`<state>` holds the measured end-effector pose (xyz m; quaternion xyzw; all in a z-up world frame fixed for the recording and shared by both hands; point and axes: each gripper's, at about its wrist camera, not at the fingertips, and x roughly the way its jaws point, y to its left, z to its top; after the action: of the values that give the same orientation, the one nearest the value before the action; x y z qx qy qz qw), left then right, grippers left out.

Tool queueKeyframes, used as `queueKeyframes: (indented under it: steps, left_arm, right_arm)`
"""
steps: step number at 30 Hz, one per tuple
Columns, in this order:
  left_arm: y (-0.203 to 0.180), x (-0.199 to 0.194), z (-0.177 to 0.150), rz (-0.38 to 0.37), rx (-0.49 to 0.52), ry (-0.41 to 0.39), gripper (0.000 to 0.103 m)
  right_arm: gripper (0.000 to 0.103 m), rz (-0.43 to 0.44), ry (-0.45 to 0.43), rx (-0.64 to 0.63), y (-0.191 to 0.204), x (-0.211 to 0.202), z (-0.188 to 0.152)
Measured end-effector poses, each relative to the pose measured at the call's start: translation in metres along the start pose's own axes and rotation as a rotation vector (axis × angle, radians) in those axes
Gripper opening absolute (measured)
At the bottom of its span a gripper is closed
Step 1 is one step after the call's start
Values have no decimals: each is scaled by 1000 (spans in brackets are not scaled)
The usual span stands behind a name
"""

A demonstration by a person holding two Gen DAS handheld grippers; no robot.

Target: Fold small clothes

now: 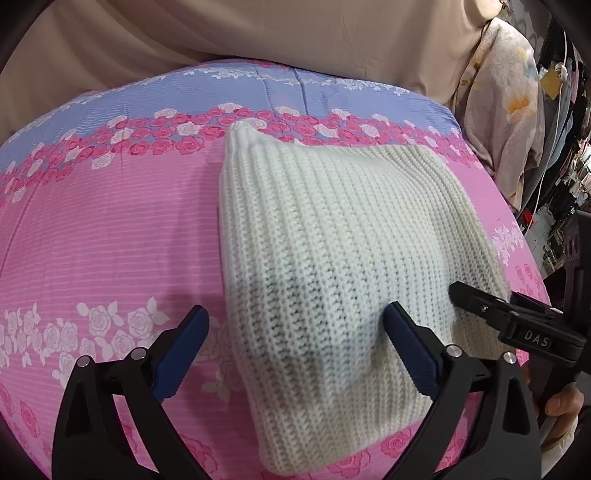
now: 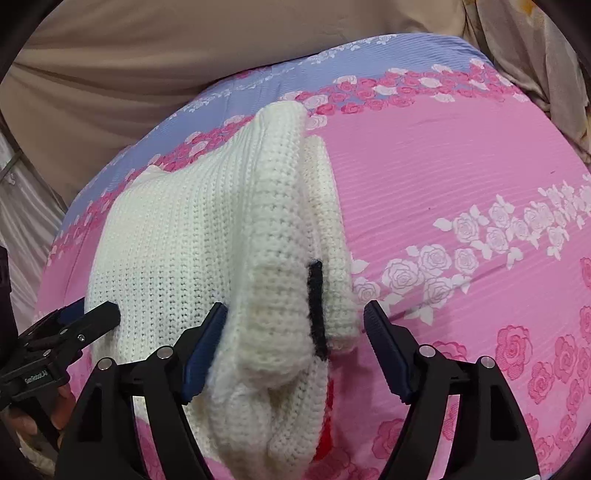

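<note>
A small cream knitted garment (image 1: 332,258) lies folded on a pink rose-print bed cover (image 1: 110,221). My left gripper (image 1: 295,325) is open, its jaws astride the garment's near left part, just above it. In the right wrist view the garment (image 2: 177,240) shows a thick rolled edge with a short black stripe (image 2: 317,306) and a bit of red under it. My right gripper (image 2: 295,325) is open with its jaws on either side of that rolled edge. Each gripper shows at the other view's edge: the right one (image 1: 517,325), the left one (image 2: 66,332).
The cover has a blue band with pink roses (image 1: 258,92) at the far side. Beige fabric (image 1: 221,29) hangs behind the bed. A floral cloth (image 1: 498,110) and room clutter lie at the far right.
</note>
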<state>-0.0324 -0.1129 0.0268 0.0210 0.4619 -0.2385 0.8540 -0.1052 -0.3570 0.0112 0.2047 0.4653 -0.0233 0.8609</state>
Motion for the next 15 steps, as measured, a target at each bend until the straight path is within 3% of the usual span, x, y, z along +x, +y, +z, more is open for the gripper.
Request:
queueKeyframes:
  steps: [11,14,15]
  left_arm:
    - [6,36,8,-145,-81,92,98]
    - [7,42,12,-177,-96,107,98]
    - [8,41,14,-196,-102,103,95]
  right_arm:
    - [90,87,29,47,2,25,9]
    - [89,85,26,44,6,27,12]
    - [80,100,25,47,7,26,14]
